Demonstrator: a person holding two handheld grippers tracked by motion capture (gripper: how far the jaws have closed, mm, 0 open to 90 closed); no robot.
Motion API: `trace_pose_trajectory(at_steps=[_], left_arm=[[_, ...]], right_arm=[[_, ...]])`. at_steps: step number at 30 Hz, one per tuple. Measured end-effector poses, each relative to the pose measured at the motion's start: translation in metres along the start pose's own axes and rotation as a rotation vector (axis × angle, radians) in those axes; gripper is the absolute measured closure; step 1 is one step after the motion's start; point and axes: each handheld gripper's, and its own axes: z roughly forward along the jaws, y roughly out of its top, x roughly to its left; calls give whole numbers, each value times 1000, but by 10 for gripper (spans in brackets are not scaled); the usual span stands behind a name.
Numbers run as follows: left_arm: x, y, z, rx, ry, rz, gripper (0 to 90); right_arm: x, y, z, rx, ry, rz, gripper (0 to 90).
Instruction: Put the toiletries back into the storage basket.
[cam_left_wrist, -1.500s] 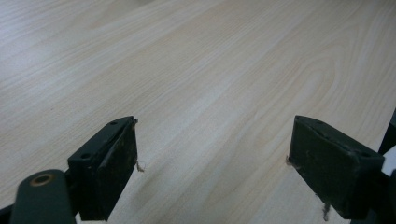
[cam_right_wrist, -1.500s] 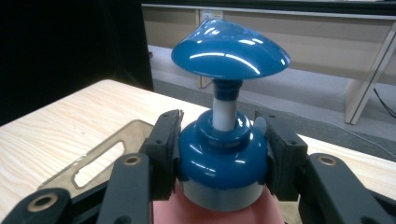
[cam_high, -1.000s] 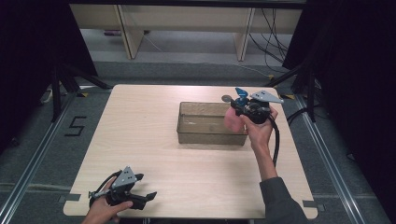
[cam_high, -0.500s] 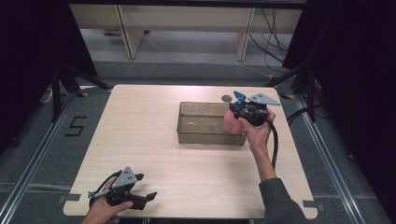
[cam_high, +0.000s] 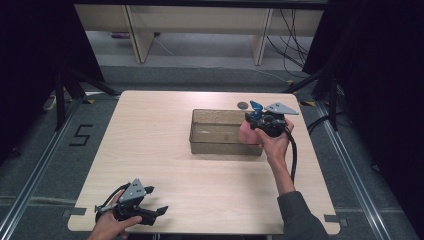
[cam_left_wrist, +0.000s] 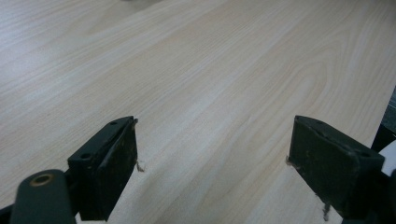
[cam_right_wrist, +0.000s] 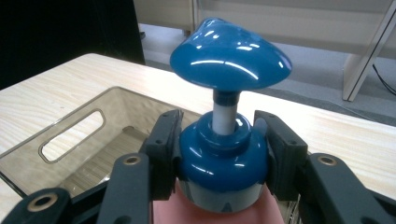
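A pink pump bottle (cam_high: 246, 134) with a blue collar (cam_right_wrist: 223, 158) and a blue pump head (cam_right_wrist: 231, 53) is clamped in my right gripper (cam_high: 256, 125), whose jaws press on the collar from both sides. The right gripper (cam_right_wrist: 223, 151) holds the bottle upright in the air at the right end of a smoky clear plastic bin (cam_high: 200, 142). In the right gripper view, the bin's wall with its handle slot (cam_right_wrist: 70, 135) lies to the left, below the bottle. My left gripper (cam_high: 159, 212) rests near the table's front left corner. Its jaws (cam_left_wrist: 212, 158) stand wide open over bare wood.
A small dark round disc (cam_high: 242, 105) lies on the light wooden table (cam_high: 150, 140) just behind the bin. The right gripper's cable (cam_high: 294, 155) hangs along the forearm. Dark stands and floor rails flank the table.
The right hand with the bottle has shifted slightly left and down, toward the bin's right end. The left gripper has stayed put.
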Motion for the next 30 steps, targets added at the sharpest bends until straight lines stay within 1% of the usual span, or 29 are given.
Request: trace_pose_trajectory(at_steps=[1, 2, 3, 4, 5, 6, 8, 9, 10, 11, 13, 14, 15, 18, 19, 20, 21, 23, 24, 25, 26, 27, 29, 30], left_arm=[[0, 0, 0, -4, 1, -5, 149], [0, 1, 0, 1, -4, -2, 149], [0, 1, -1, 3, -6, 1, 149], [0, 1, -1, 4, -7, 2, 149], [0, 1, -1, 3, -7, 1, 149], [0, 1, -1, -3, -4, 0, 149], [0, 1, -1, -1, -6, -1, 149], [-1, 1, -1, -1, -10, -6, 149], [-1, 1, -1, -1, -10, -6, 149], [1, 1, -1, 2, 2, 8, 149], [0, 1, -1, -1, 4, 5, 149], [1, 1, -1, 1, 4, 11, 149], [-1, 0, -1, -6, -8, -6, 149], [0, 1, -1, -1, 4, 5, 149], [-1, 1, 0, -11, -4, -4, 149], [-2, 1, -1, -7, -3, -10, 149], [0, 0, 0, -12, 0, -1, 149], [1, 1, -1, -5, 6, 0, 149], [1, 1, -1, -5, 6, 0, 149], [0, 0, 0, -25, 1, -14, 149], [0, 0, 0, -25, 1, -14, 149], [1, 1, -2, -6, -1, -7, 149], [1, 1, -2, -4, -1, -6, 149], [3, 2, -4, 24, 9, 24, 149]], right_arm=[[-1, -1, 1, -2, -1, -19, 535], [0, -2, 1, 0, -6, 5, 535], [-1, -3, 1, 3, -13, -15, 535], [-1, -3, 1, 14, -8, -11, 534], [-2, -4, 1, 10, -11, -21, 534], [0, -5, 2, 15, -4, 7, 534], [-1, -5, 2, 16, -4, 1, 535], [-2, -6, 3, 12, -11, -23, 534], [-2, -6, 3, 12, -11, -23, 534], [-1, -7, 3, 14, -9, -19, 534], [-1, -7, 3, 10, -13, -26, 535], [0, -7, 3, 24, -5, -9, 534], [1, -8, 3, 28, -9, 6, 535], [-1, -9, 4, 25, -6, -4, 535], [-2, -9, 3, 26, -9, -24, 535], [-1, -9, 3, 39, -5, 0, 535], [-2, -11, 5, 31, -14, -14, 534], [-1, -12, 5, 35, -10, -4, 534], [-1, -12, 5, 36, -19, -5, 535], [-1, -13, 5, 38, -18, -5, 535], [-1, -13, 5, 38, -18, -5, 535], [-2, -13, 6, 40, -10, -9, 534], [-2, -13, 6, 35, -8, -10, 534], [-2, -13, 5, 41, -16, -20, 534]])
